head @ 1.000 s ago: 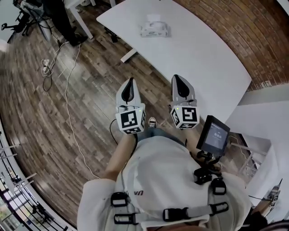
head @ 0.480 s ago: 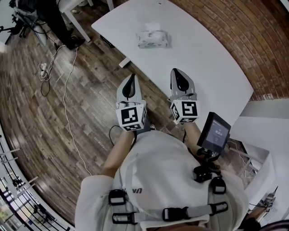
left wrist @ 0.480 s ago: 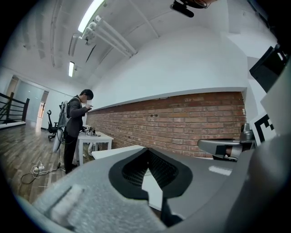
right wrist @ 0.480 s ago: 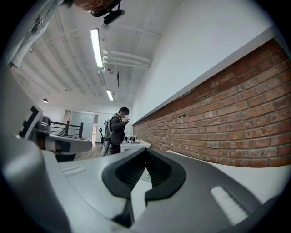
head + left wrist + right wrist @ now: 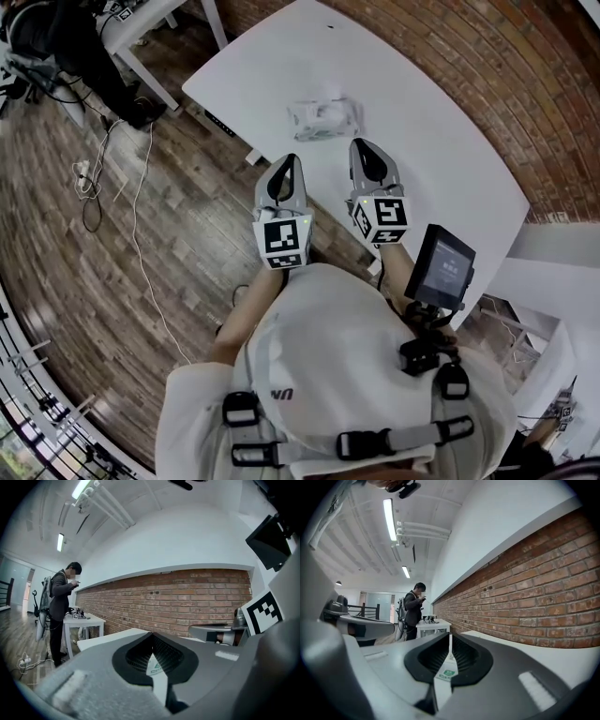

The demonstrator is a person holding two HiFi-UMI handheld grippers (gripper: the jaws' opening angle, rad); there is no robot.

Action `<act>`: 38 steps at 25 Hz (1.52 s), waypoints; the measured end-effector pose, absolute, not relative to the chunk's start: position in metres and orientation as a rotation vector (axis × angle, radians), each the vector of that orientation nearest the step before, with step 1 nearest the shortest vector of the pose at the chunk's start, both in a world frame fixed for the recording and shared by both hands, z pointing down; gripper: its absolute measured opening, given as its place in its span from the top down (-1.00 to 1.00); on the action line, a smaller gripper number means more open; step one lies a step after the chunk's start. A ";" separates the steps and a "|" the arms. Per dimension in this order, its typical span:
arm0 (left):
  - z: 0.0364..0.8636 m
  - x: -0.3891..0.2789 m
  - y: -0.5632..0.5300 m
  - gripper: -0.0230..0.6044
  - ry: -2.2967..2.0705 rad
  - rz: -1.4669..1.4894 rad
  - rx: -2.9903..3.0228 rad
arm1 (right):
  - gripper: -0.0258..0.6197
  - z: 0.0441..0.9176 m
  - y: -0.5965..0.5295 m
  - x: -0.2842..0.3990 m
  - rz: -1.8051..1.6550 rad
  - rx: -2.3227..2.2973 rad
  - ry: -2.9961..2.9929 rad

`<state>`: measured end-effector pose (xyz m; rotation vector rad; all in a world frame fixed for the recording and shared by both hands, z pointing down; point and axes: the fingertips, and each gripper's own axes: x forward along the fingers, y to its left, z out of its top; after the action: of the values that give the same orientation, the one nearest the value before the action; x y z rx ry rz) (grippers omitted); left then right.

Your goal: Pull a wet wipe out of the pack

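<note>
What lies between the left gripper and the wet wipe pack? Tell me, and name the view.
Only bare white table top lies between the left gripper and the wet wipe pack. The head view shows this stretch.

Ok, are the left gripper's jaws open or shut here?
Shut. The left gripper has its jaws meeting at the tips in its own view, with nothing between them.

Wet wipe pack point(image 5: 323, 119) alone mid white worktop point(image 5: 441, 150); bare top all round it, so free approach from near edge, L, R & above. Brick wall point(image 5: 534, 66) along far side, well apart from pack. Small white table point(image 5: 150, 14) & standing person point(image 5: 60, 597) off to L past worktop end, open wood floor point(image 5: 178, 244) btwn. Loose cables point(image 5: 139, 197) on floor there.
</note>
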<state>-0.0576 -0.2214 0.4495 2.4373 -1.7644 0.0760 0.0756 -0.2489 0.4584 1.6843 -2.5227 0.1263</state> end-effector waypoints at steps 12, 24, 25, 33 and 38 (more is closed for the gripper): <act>0.466 -0.054 -0.274 0.92 -1.686 0.136 2.471 | 0.42 0.513 -0.325 0.065 0.251 1.515 -2.432; 0.467 -0.057 -0.295 0.92 -1.708 0.157 2.439 | 0.57 0.572 -0.346 0.069 0.431 1.400 -2.274; 0.467 -0.057 -0.296 0.92 -1.709 0.157 2.439 | 0.62 0.573 -0.346 0.069 0.430 1.402 -2.267; 0.464 -0.053 -0.301 0.92 -1.712 0.150 2.449 | 0.86 0.548 -0.341 0.073 0.400 1.424 -2.315; 0.463 -0.053 -0.302 0.92 -1.712 0.141 2.453 | 0.86 0.521 -0.348 0.071 0.339 1.465 -2.364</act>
<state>-0.0532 -0.3021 0.4629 2.4527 -1.7117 0.1411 0.0708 -0.3484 0.5211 1.4653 -2.3639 0.3387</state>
